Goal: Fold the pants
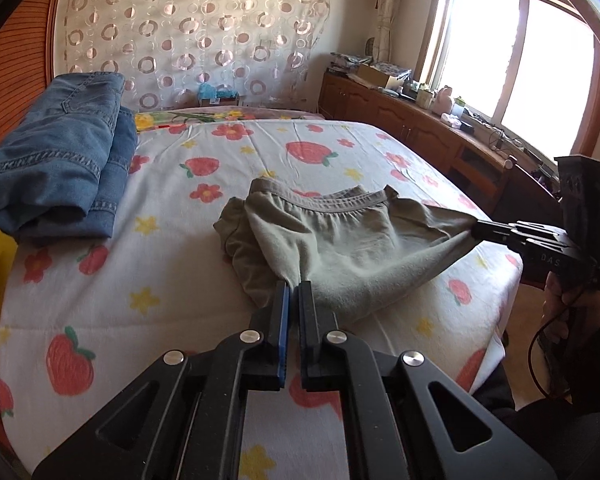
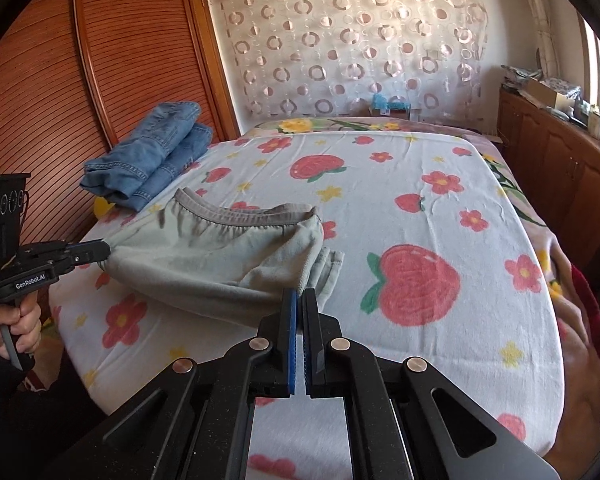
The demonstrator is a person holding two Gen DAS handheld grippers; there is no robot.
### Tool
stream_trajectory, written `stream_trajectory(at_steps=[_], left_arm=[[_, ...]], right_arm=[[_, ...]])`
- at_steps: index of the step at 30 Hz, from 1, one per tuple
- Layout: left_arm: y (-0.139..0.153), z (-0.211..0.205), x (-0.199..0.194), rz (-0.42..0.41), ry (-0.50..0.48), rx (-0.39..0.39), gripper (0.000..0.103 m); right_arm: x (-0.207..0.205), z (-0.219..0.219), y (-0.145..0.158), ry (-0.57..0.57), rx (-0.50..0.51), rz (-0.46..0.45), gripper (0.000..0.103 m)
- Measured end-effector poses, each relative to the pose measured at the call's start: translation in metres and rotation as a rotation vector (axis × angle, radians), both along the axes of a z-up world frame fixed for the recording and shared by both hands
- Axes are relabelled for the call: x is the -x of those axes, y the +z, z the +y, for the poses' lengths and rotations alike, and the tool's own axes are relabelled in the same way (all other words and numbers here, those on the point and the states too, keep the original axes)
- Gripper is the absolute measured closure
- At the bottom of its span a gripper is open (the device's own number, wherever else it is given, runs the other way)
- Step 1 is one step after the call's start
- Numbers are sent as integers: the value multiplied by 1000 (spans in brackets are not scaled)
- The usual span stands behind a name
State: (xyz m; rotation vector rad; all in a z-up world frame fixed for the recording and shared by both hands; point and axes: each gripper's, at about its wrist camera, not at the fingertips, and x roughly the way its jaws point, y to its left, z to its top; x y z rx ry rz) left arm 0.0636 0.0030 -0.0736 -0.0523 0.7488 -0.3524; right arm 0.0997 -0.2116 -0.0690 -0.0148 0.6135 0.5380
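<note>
Left tool [image 1: 294, 285] pinching grey pants [image 1: 332, 240] at one corner; right tool [image 2: 300, 293] clamped on the other; pants bunched, stretched between, lying on flowered bed [image 2: 400, 168]; folded jeans [image 1: 56, 156] beyond.

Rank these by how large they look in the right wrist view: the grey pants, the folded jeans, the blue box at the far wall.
1. grey pants, largest, though nearest the camera.
2. folded jeans, clearly smaller.
3. blue box, smallest, and farthest away.

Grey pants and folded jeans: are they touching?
Apart. The right wrist view shows the grey pants and jeans separated by a strip of bedsheet.
</note>
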Motion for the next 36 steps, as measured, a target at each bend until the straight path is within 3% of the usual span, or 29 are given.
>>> stream_trajectory(at_steps=[8, 9, 11, 13, 17, 18, 20, 25, 36], left_arm=[[-4, 4, -9, 11, 46, -22, 94], [-4, 5, -10, 9, 47, -20, 89], [-3, 7, -12, 3, 51, -10, 66], [-4, 7, -17, 2, 59, -8, 49], [-6, 10, -29, 31, 72, 14, 30], [-6, 10, -35, 37, 74, 14, 29], [-6, 7, -41, 26, 82, -10, 28], [-10, 1, -60, 38, 78, -31, 28], [-31, -2, -86, 82, 109, -79, 28]], right_arm=[[2, -10, 1, -16, -3, 3, 101], [5, -8, 3, -18, 7, -12, 101], [6, -5, 4, -15, 11, -19, 101], [5, -3, 5, -16, 18, -24, 101], [-3, 1, 3, -18, 24, -29, 101], [-6, 2, 3, -17, 26, -33, 100], [-13, 6, 3, -14, 30, -37, 87], [-37, 16, 0, -37, 49, -33, 71], [-87, 46, -1, 8, 46, 39, 71]])
